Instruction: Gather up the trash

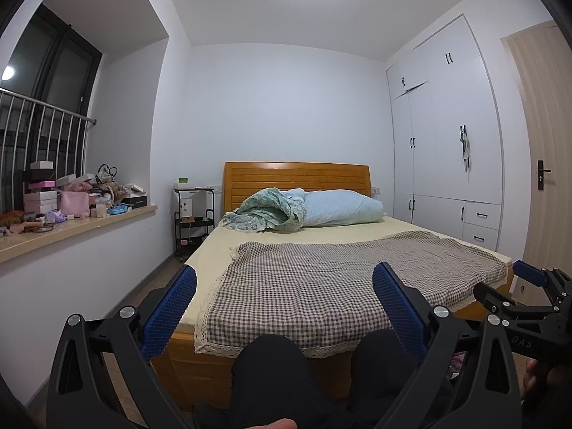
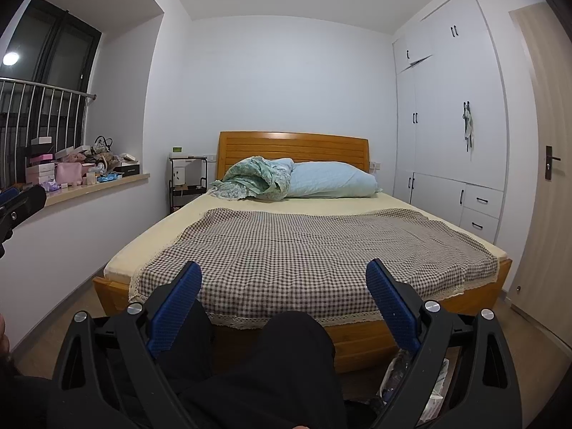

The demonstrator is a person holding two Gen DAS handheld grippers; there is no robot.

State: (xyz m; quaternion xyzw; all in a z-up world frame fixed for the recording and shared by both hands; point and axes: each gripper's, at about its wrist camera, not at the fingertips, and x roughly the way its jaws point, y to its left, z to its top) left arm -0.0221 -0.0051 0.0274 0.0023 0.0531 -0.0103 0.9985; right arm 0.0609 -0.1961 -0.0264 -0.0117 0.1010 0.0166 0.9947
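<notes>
Both grippers spread wide before the bed (image 1: 357, 250).
Only the right gripper (image 2: 284, 279) view shows plastic wrappers (image 2: 434, 389) on the floor; left gripper (image 1: 284, 282) empty.

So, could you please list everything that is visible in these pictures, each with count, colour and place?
bed: one, orange wood, room centre
checked blanket: one, brown and white, on the foot half of the bed
pillow: one, pale blue, by the headboard
floral quilt: one, green, bunched left of the pillow
cart: one, black, left of the bed
windowsill: one, beige, left wall, crowded with boxes and bags
wardrobe: one, white, right wall
door: one, light wood, far right
plastic wrappers: clear, on the floor at lower right, count unclear
knees: two, black trousers, in front of the bed
left tongs: blue pads, open
right tongs: blue pads, open
</notes>
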